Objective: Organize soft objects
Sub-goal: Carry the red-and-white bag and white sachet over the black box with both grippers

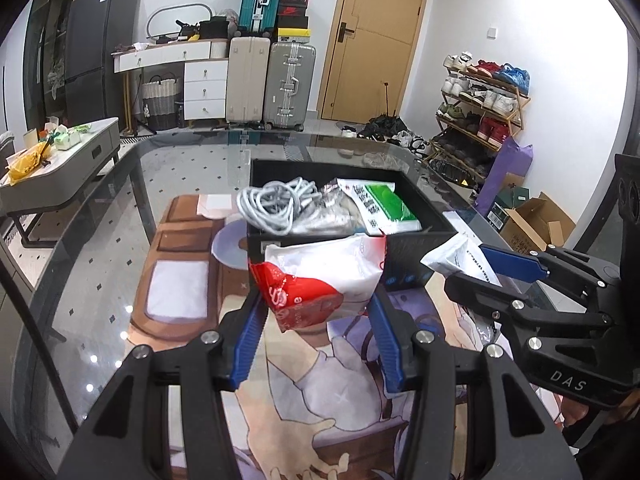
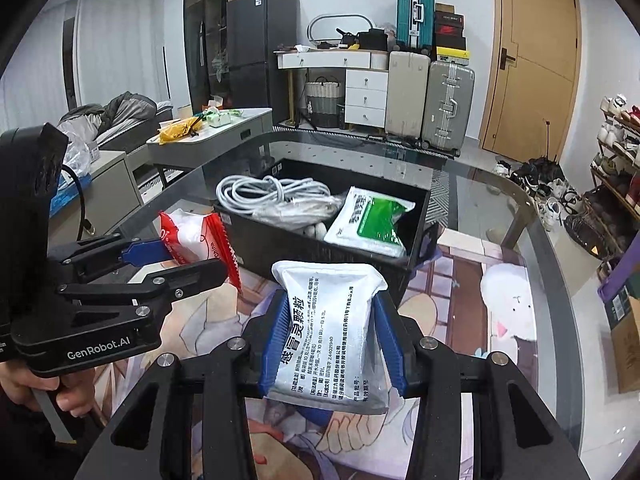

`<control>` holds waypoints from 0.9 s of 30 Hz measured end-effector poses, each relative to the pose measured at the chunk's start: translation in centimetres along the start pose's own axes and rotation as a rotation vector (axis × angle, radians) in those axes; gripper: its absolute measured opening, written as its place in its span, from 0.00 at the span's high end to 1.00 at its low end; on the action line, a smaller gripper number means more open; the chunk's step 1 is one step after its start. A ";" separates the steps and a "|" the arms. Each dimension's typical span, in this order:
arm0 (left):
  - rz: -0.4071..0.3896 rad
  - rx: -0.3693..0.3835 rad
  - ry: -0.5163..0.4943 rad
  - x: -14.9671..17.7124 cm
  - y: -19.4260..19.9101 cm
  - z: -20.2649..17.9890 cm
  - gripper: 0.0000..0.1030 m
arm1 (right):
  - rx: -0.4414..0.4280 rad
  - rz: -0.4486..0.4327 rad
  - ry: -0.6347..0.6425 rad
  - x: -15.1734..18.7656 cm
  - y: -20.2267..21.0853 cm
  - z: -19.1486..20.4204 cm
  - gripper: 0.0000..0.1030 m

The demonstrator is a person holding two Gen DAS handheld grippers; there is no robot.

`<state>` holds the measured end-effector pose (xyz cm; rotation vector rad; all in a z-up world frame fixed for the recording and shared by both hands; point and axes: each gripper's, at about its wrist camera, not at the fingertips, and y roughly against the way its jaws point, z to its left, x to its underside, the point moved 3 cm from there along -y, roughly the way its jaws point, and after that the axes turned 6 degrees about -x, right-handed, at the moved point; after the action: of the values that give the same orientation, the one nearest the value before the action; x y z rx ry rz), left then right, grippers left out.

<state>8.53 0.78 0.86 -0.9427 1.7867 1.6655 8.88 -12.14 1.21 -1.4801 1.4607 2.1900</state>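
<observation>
My left gripper is shut on a red and white soft pouch, held just in front of the near wall of a black box. My right gripper is shut on a white packet with black print, also lifted in front of the box. Each wrist view shows the other gripper too: the right gripper with its packet, and the left gripper with its pouch. Inside the box lie a grey cable coil and a green and white packet.
The box stands on a printed mat on a glass table. Beyond the table are suitcases, a white drawer desk, a shoe rack, a low grey side table and a wooden door. A hand holds the left gripper.
</observation>
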 end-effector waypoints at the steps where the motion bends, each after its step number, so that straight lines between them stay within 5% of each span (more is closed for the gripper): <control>1: -0.004 0.001 -0.002 -0.2 0.1 0.0 0.51 | 0.003 -0.003 0.003 -0.2 0.0 0.0 0.58; 27: -0.041 0.007 -0.007 -4.3 -0.8 0.7 0.51 | -0.015 -0.066 -0.006 -4.6 -0.3 -1.5 0.58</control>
<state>11.74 2.07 3.59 -0.9625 1.7554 1.6349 12.36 -11.38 4.45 -1.5022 1.3764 2.1697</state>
